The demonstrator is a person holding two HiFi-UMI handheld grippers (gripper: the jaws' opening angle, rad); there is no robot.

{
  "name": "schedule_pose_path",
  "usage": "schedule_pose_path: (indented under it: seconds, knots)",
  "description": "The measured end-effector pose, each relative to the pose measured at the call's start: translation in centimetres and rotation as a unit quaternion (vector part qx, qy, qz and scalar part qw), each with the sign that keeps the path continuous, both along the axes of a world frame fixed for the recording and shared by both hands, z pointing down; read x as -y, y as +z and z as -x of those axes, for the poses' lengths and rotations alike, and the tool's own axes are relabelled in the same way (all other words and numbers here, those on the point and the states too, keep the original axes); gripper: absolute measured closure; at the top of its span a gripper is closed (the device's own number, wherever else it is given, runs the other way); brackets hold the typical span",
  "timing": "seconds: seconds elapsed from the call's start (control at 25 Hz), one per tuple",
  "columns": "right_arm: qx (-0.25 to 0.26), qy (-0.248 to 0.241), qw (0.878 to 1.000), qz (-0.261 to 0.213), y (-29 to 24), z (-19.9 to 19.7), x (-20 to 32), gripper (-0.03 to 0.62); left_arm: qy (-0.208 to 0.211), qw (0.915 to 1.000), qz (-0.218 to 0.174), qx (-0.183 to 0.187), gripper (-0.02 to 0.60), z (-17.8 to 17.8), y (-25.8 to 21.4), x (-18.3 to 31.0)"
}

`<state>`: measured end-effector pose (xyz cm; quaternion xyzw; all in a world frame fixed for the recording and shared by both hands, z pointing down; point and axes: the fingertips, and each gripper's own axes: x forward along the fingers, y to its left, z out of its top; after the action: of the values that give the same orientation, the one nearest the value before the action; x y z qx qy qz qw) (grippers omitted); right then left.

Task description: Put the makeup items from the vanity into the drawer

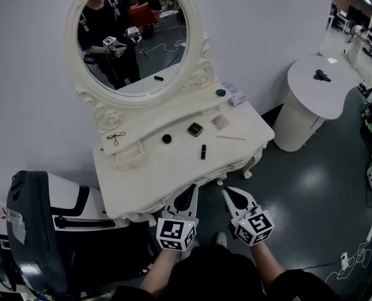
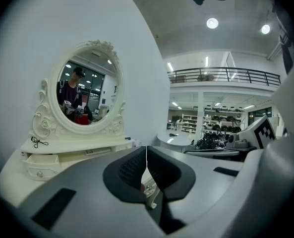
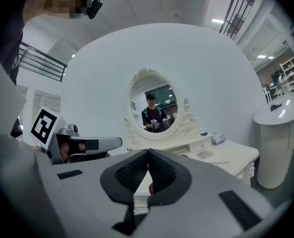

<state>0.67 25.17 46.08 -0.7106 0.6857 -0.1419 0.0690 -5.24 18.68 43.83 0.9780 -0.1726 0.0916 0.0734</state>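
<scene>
A white vanity (image 1: pixel 173 177) holds a round black compact (image 1: pixel 167 138), a square dark compact (image 1: pixel 195 129), a black lipstick (image 1: pixel 203 152), a pink palette (image 1: pixel 221 122) and a thin stick (image 1: pixel 231 137). A small drawer (image 1: pixel 130 156) sits under the left shelf and seems pulled out a little. My left gripper (image 1: pixel 190 189) and right gripper (image 1: pixel 227 193) hover side by side just off the vanity's front edge. Both are shut with nothing in them. The left gripper (image 2: pixel 146 158) and the right gripper (image 3: pixel 147 163) show their pads pressed together.
An oval mirror (image 1: pixel 135 36) stands at the back. A black eyelash curler (image 1: pixel 116 137) lies on the left shelf; a green jar (image 1: pixel 220 93) and white box (image 1: pixel 236 96) lie on the right. A round side table (image 1: pixel 324 89) stands right, a black-and-white machine (image 1: pixel 41 231) left.
</scene>
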Motion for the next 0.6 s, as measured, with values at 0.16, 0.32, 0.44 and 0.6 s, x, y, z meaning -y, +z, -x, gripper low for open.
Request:
schedule_pose_path:
  seconds: [0.16,0.32,0.44,0.6]
  knots:
    - [-0.001,0.001,1.0,0.001,0.0,1.0,0.4,0.569,-0.001,1.0,0.001,0.0,0.565,1.0,0.0,0.5]
    - [-0.003,0.004,1.0,0.001,-0.1,1.7,1.1,0.569,0.0,1.0,0.002,-0.002,0.565,1.8,0.1,1.3]
    - [-0.005,0.009,1.0,0.001,-0.1,2.5,1.7,0.569,0.006,1.0,0.002,-0.002,0.565,2.5,0.1,1.9]
    - [-0.004,0.019,1.0,0.001,0.0,3.6,2.3,0.569,0.014,0.9999,0.004,0.002,0.565,3.6,0.4,2.6]
